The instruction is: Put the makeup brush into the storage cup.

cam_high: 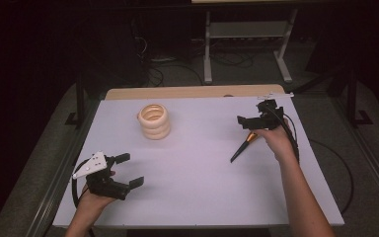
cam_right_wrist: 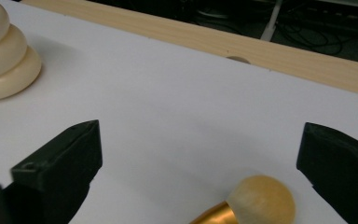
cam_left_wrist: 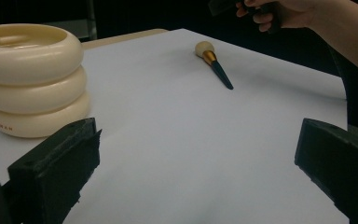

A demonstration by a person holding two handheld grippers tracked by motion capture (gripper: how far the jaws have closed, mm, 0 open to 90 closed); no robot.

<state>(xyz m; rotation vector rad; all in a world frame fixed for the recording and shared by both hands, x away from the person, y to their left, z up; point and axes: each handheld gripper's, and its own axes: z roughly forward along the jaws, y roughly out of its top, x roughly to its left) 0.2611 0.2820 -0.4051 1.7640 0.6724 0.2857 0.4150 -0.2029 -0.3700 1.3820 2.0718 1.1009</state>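
Hovering over brush [cam_right_wrist: 256, 203], right tongs [cam_high: 254, 121] apart; left tongs [cam_high: 129, 170] apart, left gripper view revealing dark handle.

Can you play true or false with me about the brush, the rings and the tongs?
1. The brush lies flat on the table. True.
2. The right tongs are squeezing the brush. False: they are open, above its round tip.
3. The rings are stacked three high. True.
4. The left tongs hold a ring. False: they are open, apart from the rings.
5. The brush handle is red. False: it is dark with a gold band.
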